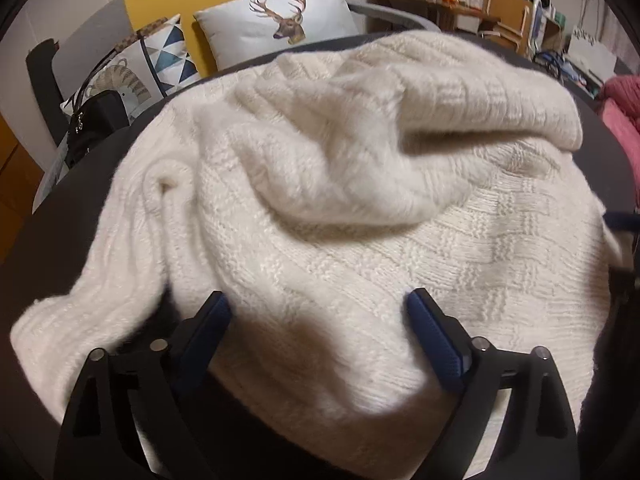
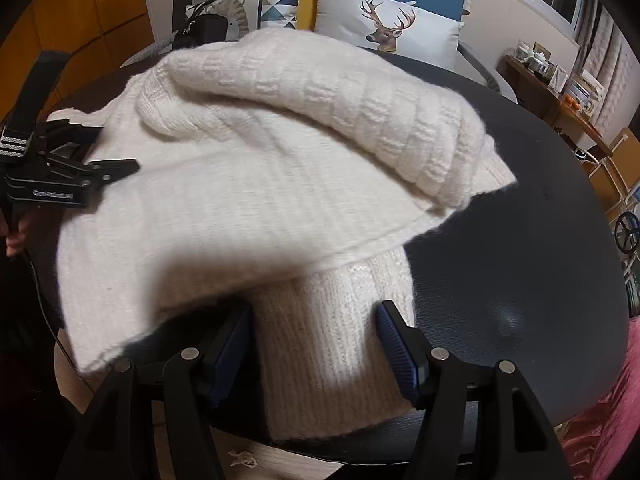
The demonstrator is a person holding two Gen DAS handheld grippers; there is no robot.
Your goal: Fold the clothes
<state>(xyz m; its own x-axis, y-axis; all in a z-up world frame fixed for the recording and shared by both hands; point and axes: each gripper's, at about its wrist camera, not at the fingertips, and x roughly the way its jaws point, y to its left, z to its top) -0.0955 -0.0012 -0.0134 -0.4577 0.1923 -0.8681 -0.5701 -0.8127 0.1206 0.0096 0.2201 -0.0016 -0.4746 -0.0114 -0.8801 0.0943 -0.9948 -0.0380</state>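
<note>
1. The left gripper (image 1: 318,312) stands with its blue-padded fingers spread wide, grasping nothing; its tips hover over the near part of the cream knitted sweater (image 1: 340,208).
2. The right gripper (image 2: 316,320) is likewise released, its jaws parted on either side of a ribbed sleeve cuff (image 2: 336,344); whether the pads touch the knit cannot be told.
3. The sweater lies in a rumpled heap on a dark round table (image 2: 520,272), one thick fold laid over the body. In the left wrist view its right edge is cut off by the lens rim.
4. In the right wrist view the left gripper shows at the sweater's left edge, and behind it only a sliver of the hand holding it, at the frame border.
5. Beyond the table stand a deer-print cushion (image 1: 276,20) and a geometric cushion (image 1: 168,52), the latter partly hidden by a black bag (image 1: 96,128).
6. Something pink (image 1: 624,112) sits at the right, cropped and unclear.
</note>
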